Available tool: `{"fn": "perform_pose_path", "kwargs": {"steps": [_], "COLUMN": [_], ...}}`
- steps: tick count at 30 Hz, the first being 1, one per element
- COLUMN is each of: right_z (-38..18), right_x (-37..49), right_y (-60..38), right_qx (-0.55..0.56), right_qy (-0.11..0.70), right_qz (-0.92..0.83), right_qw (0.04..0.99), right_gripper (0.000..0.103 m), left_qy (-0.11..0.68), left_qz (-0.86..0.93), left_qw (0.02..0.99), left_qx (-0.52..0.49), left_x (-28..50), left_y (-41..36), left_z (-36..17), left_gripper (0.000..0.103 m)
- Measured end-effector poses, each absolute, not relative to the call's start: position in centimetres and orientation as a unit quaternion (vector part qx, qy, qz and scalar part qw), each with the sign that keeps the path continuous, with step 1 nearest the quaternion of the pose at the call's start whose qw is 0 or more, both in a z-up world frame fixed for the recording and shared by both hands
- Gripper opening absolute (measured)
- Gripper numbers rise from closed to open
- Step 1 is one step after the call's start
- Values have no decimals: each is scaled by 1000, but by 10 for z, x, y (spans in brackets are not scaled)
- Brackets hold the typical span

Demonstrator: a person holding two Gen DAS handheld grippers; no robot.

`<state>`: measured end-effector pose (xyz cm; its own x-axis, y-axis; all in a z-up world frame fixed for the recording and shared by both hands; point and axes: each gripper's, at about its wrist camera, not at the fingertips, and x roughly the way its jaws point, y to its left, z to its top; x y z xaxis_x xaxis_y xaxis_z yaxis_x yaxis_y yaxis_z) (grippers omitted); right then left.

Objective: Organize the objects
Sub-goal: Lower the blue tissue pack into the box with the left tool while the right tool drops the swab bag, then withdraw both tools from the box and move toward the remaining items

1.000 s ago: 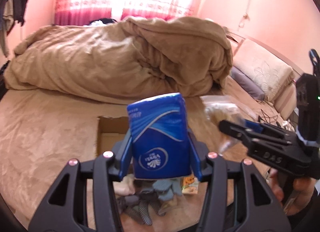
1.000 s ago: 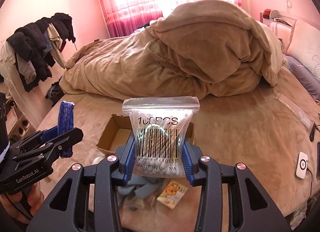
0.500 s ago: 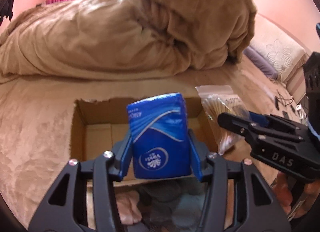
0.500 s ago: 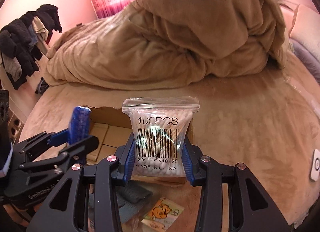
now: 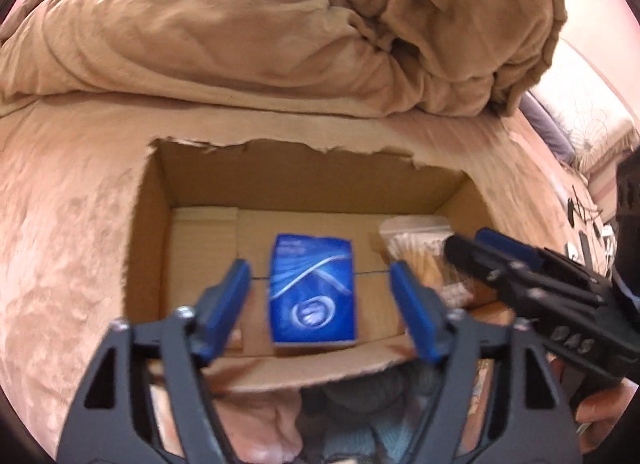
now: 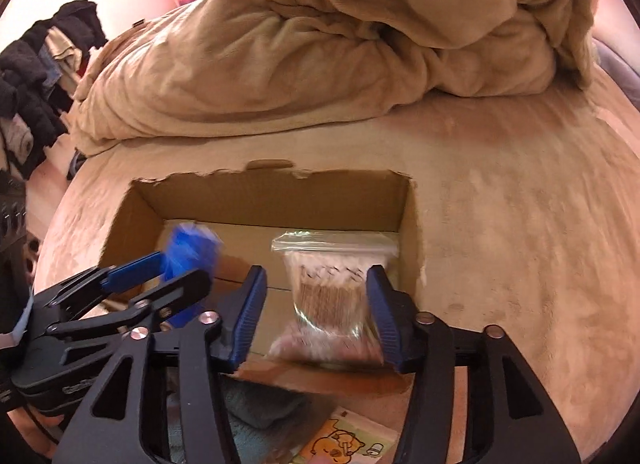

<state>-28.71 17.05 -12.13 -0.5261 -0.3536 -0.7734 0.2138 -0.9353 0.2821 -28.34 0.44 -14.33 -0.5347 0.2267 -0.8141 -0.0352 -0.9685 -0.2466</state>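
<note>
Cardboard box (image 5: pixel 224 184), shallow and open-topped with torn, ragged rims, sits on the plush tan bed (image 5: pixel 72 224) in front of a heaped, soft beige duvet (image 5: pixel 280 32). Inside it, the glossy blue rectangular tissue pack (image 5: pixel 313 290) shows between the spread fingers of the left gripper (image 5: pixel 320 308), clear of both ribbed blue pads (image 5: pixel 224 304), with brown box floor visible on either side. Whether it has landed on the floor or is in mid-air is blurred.

At 3 o'clock from the pack, the clear crinkly zip bag of cotton swabs (image 6: pixel 332 300) sits in the box's right part, between the parted fingers of the right gripper (image 6: pixel 316 316). The right pad (image 6: pixel 380 316) is at the bag's edge, the left one apart from it; no squeeze shows on the bag, though motion blur leaves contact unsure.

Below the box's near wall, at 6 o'clock in the right wrist view, lie soft grey knitted fabric (image 6: pixel 256 408) and a flat cartoon-printed packet (image 6: pixel 344 440). Dark clothes (image 6: pixel 36 76) hang at 10 o'clock.
</note>
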Motion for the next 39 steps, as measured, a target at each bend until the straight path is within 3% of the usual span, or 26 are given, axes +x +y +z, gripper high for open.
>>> {"fn": "perform_pose_path", "kwargs": {"steps": [5, 8, 24, 39], "right_z": [-93, -78, -7, 10], "right_x": [-268, -257, -163, -79], "right_y": [176, 175, 179, 199], "right_qx": [412, 408, 360, 338], "right_qy": [-78, -64, -25, -5], "right_qz": [-891, -894, -919, -929], "right_qw": [174, 173, 159, 151], "right_gripper": [70, 83, 83, 83], "left_qy": [-100, -97, -80, -91], "left_qz": [878, 889, 928, 932], "left_qw": [64, 57, 63, 64], "left_qx": [-464, -443, -360, -346], "left_x": [-267, -248, -135, -49], "left_y": [-5, -10, -7, -14], "left_z": [-124, -103, -2, 1], "left_gripper": [82, 92, 94, 94]}}
